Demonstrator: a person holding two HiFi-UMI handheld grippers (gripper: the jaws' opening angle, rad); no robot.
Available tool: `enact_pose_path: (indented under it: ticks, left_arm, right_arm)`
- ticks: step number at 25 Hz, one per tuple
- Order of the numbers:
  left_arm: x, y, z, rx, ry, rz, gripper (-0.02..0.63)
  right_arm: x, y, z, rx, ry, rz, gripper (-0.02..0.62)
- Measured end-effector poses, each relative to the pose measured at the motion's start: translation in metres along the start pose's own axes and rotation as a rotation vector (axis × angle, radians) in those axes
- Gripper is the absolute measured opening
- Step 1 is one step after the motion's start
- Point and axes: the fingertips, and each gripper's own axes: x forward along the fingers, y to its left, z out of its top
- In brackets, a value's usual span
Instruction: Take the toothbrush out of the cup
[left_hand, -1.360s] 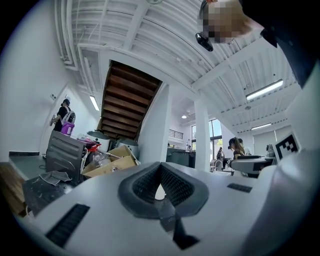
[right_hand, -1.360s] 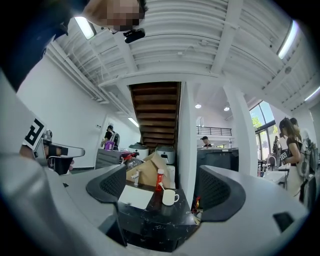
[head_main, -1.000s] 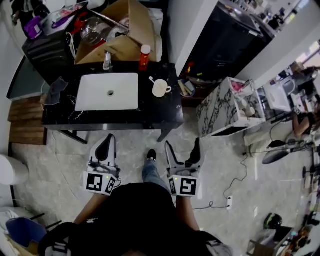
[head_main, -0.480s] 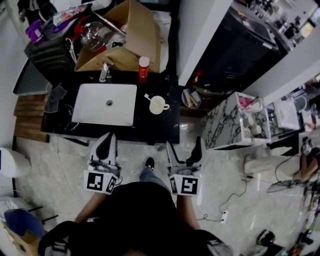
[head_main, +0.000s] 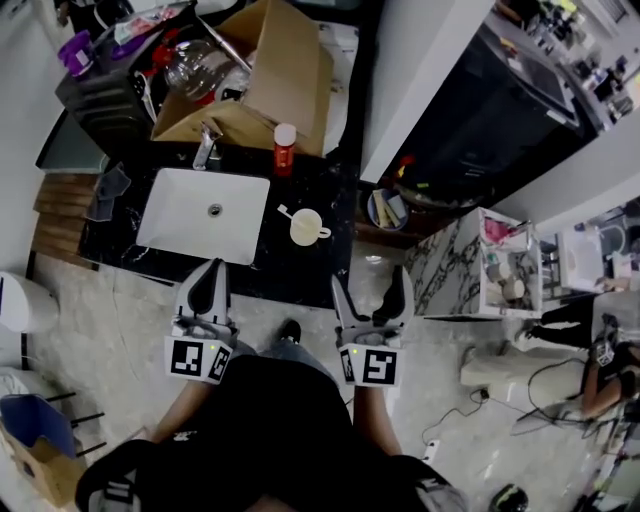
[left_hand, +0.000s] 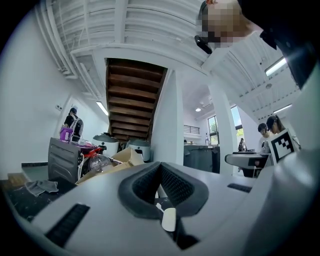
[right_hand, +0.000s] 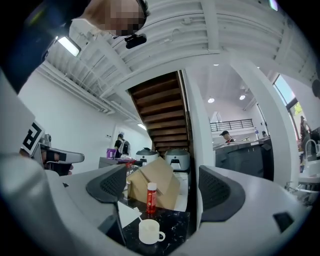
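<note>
A cream cup (head_main: 306, 228) stands on the black counter (head_main: 330, 180) right of the white sink (head_main: 205, 213). A white toothbrush (head_main: 284, 211) leans out of it toward the sink. My left gripper (head_main: 211, 288) hangs in front of the counter, below the sink, shut and holding nothing. My right gripper (head_main: 371, 298) is open and empty, below and right of the cup. In the right gripper view the cup (right_hand: 150, 231) and toothbrush (right_hand: 136, 211) lie ahead between the spread jaws of the right gripper (right_hand: 162, 192). The left gripper (left_hand: 160, 172) shows its pads closed together.
A red bottle (head_main: 285, 148) stands behind the cup, by the tap (head_main: 206, 145). A cardboard box (head_main: 265, 85) and clutter fill the back. A grey cloth (head_main: 108, 192) lies left of the sink. A marble-patterned cabinet (head_main: 470, 265) stands to the right. The counter's front edge is just beyond the grippers.
The counter has drawn nearer to the grippers as the person stepped toward it. Both grippers keep their pose and state.
</note>
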Motion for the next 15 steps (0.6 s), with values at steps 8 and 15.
enact_pose_path:
  ticks: [8,15]
  left_arm:
    - [0.021,0.009,-0.008,0.0,0.022,0.028,0.003]
    - [0.032,0.034,-0.012,-0.005,0.024,0.051,0.004]
  right_arm:
    - [0.03,-0.009,-0.015,-0.003,0.016,0.034,0.44]
    - [0.062,0.007,-0.04,-0.046,0.05,0.091,0.44]
